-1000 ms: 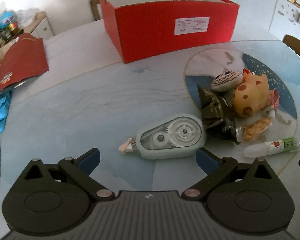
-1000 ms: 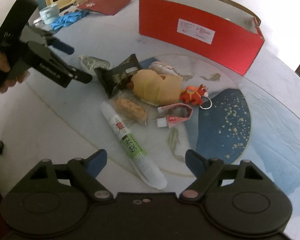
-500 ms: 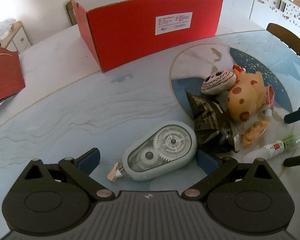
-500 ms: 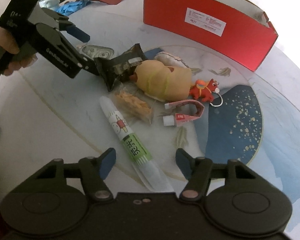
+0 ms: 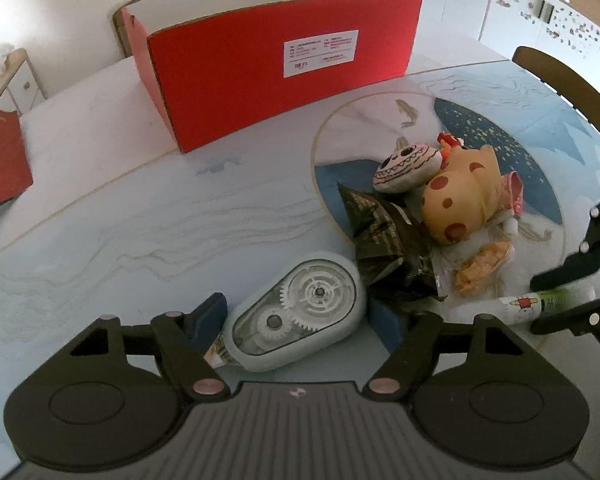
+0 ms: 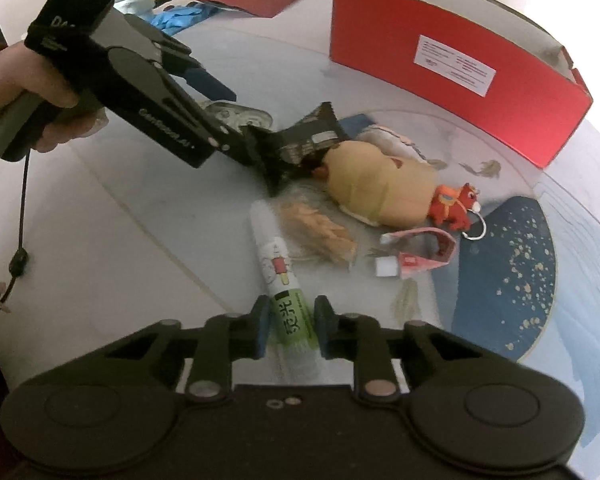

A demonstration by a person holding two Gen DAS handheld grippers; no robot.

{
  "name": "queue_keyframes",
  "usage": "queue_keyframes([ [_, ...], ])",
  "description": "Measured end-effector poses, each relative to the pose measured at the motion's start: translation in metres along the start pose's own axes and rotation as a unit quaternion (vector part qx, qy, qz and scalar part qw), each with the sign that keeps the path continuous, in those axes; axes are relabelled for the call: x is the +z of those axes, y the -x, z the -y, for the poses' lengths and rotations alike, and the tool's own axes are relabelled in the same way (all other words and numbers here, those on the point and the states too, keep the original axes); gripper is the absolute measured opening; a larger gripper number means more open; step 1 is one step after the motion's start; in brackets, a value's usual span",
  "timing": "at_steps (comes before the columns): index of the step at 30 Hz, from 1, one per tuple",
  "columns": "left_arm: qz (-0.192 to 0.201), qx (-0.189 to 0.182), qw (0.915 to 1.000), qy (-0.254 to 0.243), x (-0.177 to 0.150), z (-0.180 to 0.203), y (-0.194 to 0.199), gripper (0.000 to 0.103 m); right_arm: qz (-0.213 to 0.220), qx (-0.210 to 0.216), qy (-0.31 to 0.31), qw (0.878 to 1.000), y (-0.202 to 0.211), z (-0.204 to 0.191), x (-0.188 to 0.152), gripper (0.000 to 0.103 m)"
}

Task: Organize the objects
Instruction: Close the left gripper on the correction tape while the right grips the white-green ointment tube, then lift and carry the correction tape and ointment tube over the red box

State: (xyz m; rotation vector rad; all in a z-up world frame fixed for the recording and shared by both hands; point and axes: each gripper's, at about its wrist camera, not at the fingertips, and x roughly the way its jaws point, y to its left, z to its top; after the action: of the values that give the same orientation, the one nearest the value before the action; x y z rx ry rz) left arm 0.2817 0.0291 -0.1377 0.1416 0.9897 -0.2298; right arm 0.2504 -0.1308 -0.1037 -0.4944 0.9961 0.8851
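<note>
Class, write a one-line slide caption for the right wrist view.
Right gripper closes on a glue stick while the left gripper takes a correction tape dispenser.

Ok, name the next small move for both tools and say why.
Probably lift both straight up, then carry toward the red box. The right tool has just closed onto the glue stick; the left tool, also closing, brackets the correction tape dispenser. Both items lie on the table.
</note>
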Motion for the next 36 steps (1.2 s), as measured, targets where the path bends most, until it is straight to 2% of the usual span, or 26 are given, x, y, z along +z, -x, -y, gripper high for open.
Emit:
queue_keyframes([
  [5,0.001,0.005,0.9997,0.022,-0.005,-0.001,0.004,0.076,0.003,0.012,-0.009,1.0,0.003,0.0,-0.003,0.017],
  [10,0.004,0.002,0.9977,0.068,-0.011,-0.006,0.01,0.076,0.016,0.032,-0.024,0.999,0.013,0.004,-0.005,0.017],
  [19,0.029,-0.009,0.992,0.123,-0.013,-0.003,0.04,0.076,0.055,0.041,-0.072,0.995,0.042,0.02,-0.002,0.017],
  [27,0.065,-0.022,0.988,0.138,0.007,0.01,0.072,0.076,0.093,0.029,-0.1,0.99,0.066,0.037,0.016,0.017],
  [31,0.081,-0.033,0.9871,0.134,0.02,0.018,0.081,0.076,0.106,0.021,-0.107,0.988,0.075,0.044,0.023,0.017],
  [36,0.102,-0.03,0.9875,0.117,0.034,0.026,0.091,0.076,0.116,0.006,-0.116,0.986,0.083,0.053,0.035,0.017],
])
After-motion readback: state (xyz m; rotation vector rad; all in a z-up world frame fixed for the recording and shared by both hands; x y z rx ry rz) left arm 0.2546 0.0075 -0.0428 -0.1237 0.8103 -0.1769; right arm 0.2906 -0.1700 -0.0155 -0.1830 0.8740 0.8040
